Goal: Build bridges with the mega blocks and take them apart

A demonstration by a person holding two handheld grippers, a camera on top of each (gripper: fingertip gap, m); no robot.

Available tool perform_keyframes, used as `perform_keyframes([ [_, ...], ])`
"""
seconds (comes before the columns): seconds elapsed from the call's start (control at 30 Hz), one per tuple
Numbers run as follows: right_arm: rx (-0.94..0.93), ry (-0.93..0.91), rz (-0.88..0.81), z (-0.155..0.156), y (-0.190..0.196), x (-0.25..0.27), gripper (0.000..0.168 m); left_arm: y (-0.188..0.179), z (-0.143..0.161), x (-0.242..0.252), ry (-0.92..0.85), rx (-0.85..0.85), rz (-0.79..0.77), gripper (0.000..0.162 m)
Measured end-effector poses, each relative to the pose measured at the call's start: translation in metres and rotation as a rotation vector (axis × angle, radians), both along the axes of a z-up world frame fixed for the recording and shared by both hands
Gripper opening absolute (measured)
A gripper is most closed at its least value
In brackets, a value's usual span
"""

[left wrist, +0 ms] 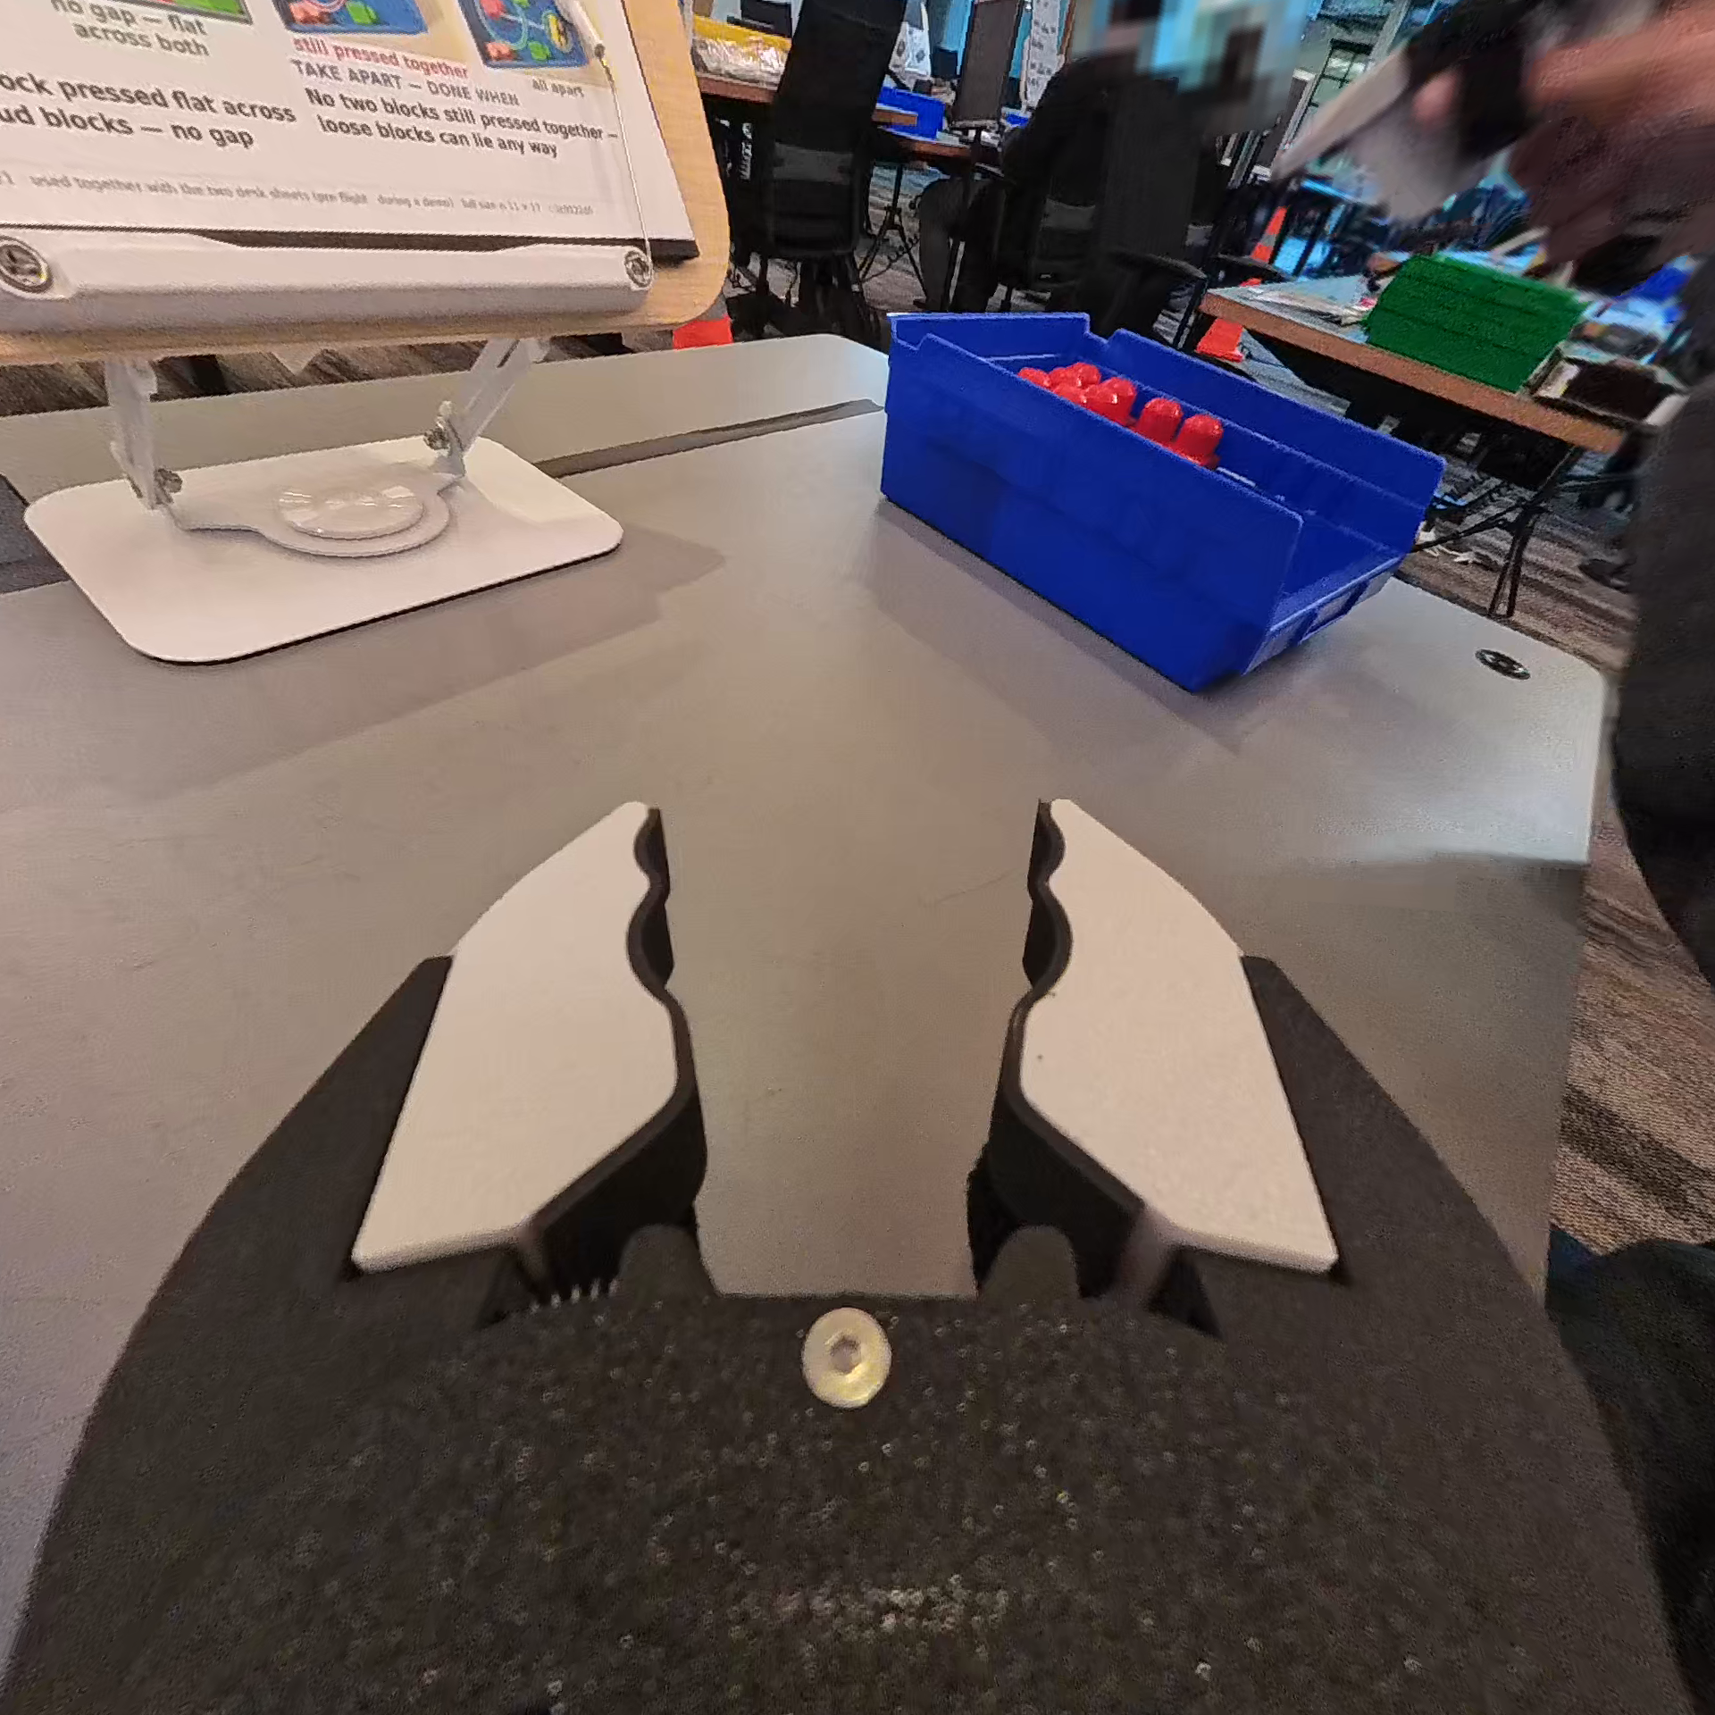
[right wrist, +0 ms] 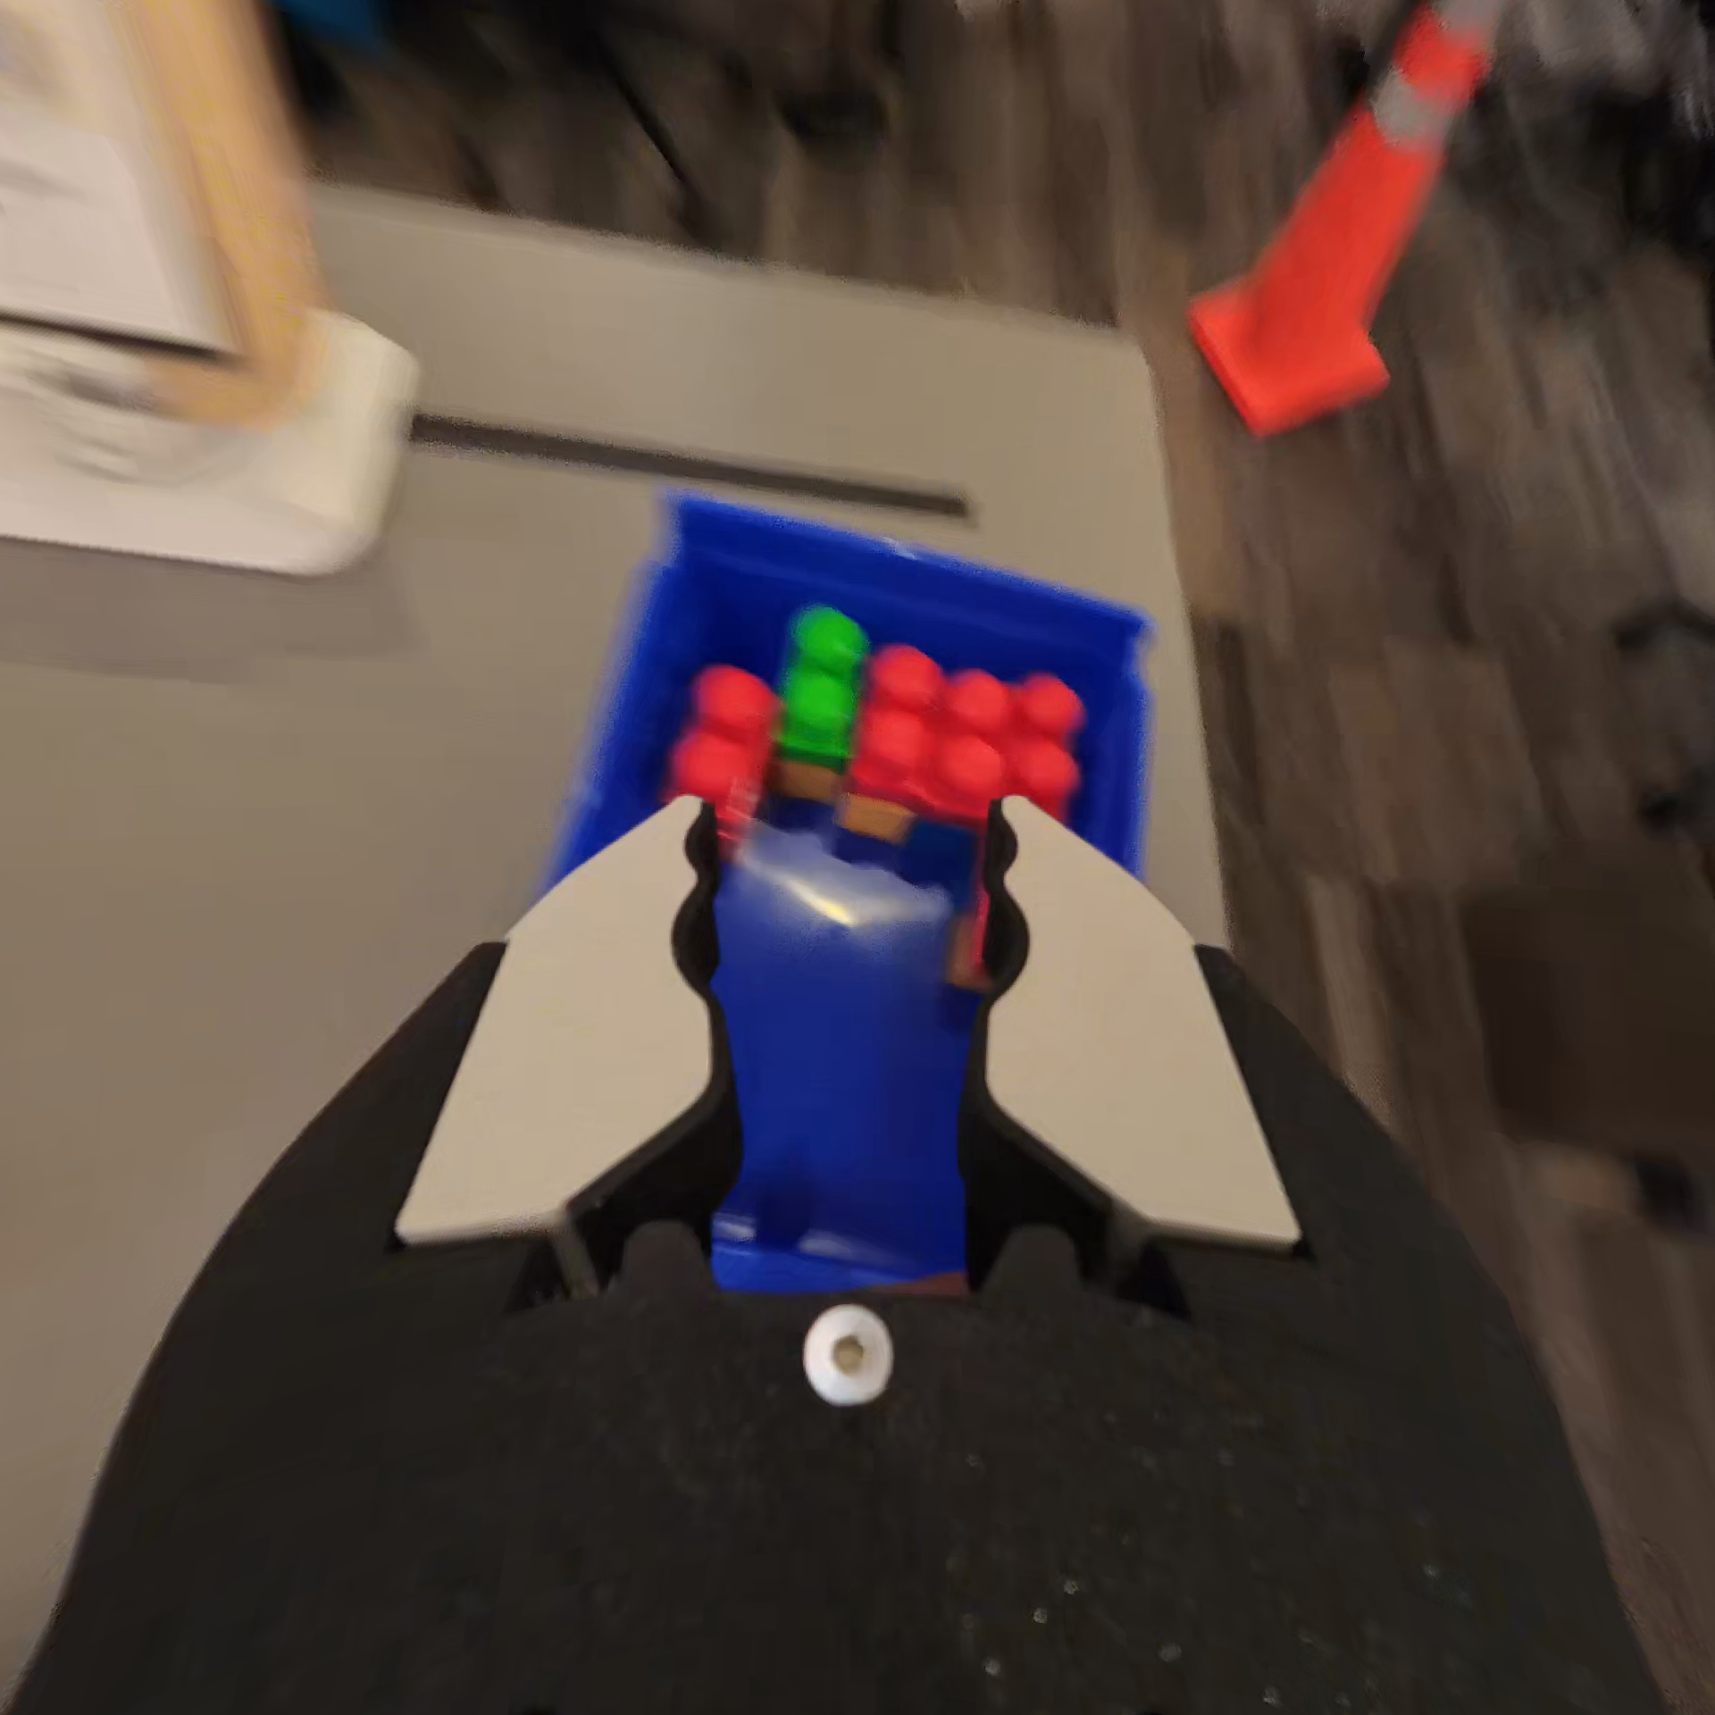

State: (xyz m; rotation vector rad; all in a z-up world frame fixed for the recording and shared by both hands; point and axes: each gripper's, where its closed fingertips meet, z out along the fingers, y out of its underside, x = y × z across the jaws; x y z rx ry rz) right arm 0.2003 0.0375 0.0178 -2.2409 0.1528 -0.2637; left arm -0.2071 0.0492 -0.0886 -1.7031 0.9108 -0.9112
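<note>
A blue bin [left wrist: 1114,548] stands on the grey table [left wrist: 789,705] at the back right, with red mega blocks [left wrist: 1160,418] in it. My left gripper [left wrist: 849,817] is open and empty, low over bare table short of the bin. In the blurred right wrist view, my right gripper [right wrist: 849,812] is open and empty above the near end of the bin [right wrist: 891,575]. It points down at a large red block [right wrist: 965,733], a green block [right wrist: 821,687] and a smaller red block [right wrist: 728,733]. The right gripper also shows blurred in the left wrist view [left wrist: 1373,130], held by a hand [left wrist: 1615,139].
A white stand [left wrist: 325,548] holding an instruction sheet stands at the back left. A dark slot [left wrist: 705,436] runs across the table's far side. The table's right edge [left wrist: 1578,742] is close to the bin. An orange cone [right wrist: 1327,241] stands on the floor beyond. The grippers' ends are close to 45 cm from one another. My left tips are about 50 cm from the large red block [right wrist: 965,733], my right tips only 15 cm. Seen from the left wrist view [left wrist: 1084,386] as well.
</note>
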Motion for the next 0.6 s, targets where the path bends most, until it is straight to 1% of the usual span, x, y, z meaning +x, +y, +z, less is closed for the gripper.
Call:
perform_keyframes([
  [0.07, 0.186, 0.073, 0.207, 0.019, -0.005, -0.063, 0.057, 0.002, 0.001, -0.002, 0.009, 0.017, 0.027, 0.075],
  [0.13, 0.329, 0.171, 0.391, 0.013, -0.015, -0.128, 0.061, -0.001, 0.001, -0.003, 0.015, 0.020, 0.042, 0.078],
  [0.2, 0.434, 0.261, 0.492, -0.011, -0.023, -0.181, 0.061, -0.004, -0.001, -0.006, 0.024, 0.013, 0.067, 0.082],
  [0.3, 0.526, 0.344, 0.553, -0.059, -0.030, -0.241, 0.063, -0.010, -0.011, -0.016, 0.053, -0.031, 0.121, 0.083],
  [0.37, 0.573, 0.323, 0.576, -0.079, -0.033, -0.265, 0.062, -0.014, -0.018, -0.025, 0.057, -0.053, 0.160, 0.085],
  [0.43, 0.581, 0.286, 0.587, -0.094, -0.035, -0.281, 0.063, -0.020, -0.025, -0.034, 0.055, -0.062, 0.192, 0.087],
  [0.53, 0.604, 0.262, 0.599, -0.100, -0.043, -0.293, 0.061, -0.026, -0.031, -0.047, 0.062, -0.067, 0.244, 0.087],
  [0.6, 0.585, 0.226, 0.635, -0.109, -0.045, -0.301, 0.060, -0.031, -0.030, -0.051, 0.066, -0.049, 0.249, 0.082],
])
